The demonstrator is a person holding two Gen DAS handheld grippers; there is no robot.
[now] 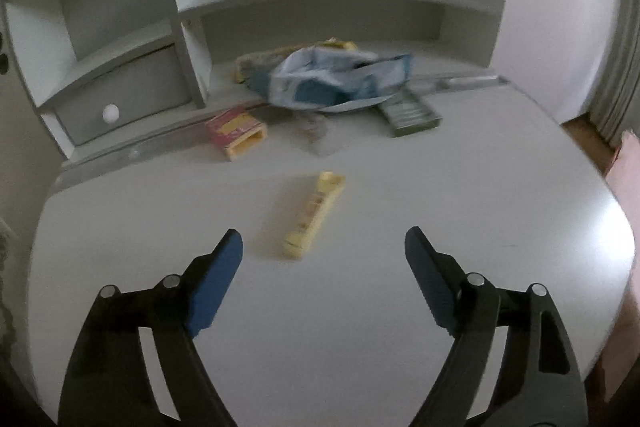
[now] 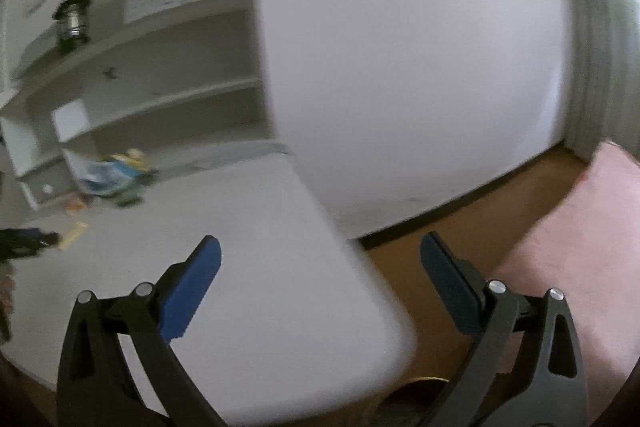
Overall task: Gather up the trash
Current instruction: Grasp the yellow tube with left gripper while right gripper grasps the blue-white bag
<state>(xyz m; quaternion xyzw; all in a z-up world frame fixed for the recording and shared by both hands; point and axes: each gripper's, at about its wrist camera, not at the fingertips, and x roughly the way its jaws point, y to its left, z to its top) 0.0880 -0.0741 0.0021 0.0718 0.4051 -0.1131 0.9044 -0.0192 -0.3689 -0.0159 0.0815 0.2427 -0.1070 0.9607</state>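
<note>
Left gripper point(image 1: 323, 241), right gripper point(image 2: 320, 247): fingers spread wide, holding nothing.

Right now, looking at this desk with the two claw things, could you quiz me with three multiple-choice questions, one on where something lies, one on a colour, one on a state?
1. Where does the yellow wrapper lie?
A. on the shelf
B. on the white desk, ahead of the left gripper
C. in the drawer

2. What colour are the gripper's pads?
A. red
B. green
C. blue

3. How does the right gripper stand?
A. open, holding nothing
B. shut on a box
C. shut on a bag

Answers: 1 B, it lies flat between and beyond the fingers; 2 C, both pads show blue; 3 A, its fingers are spread with only the desk's edge and floor between.
</note>
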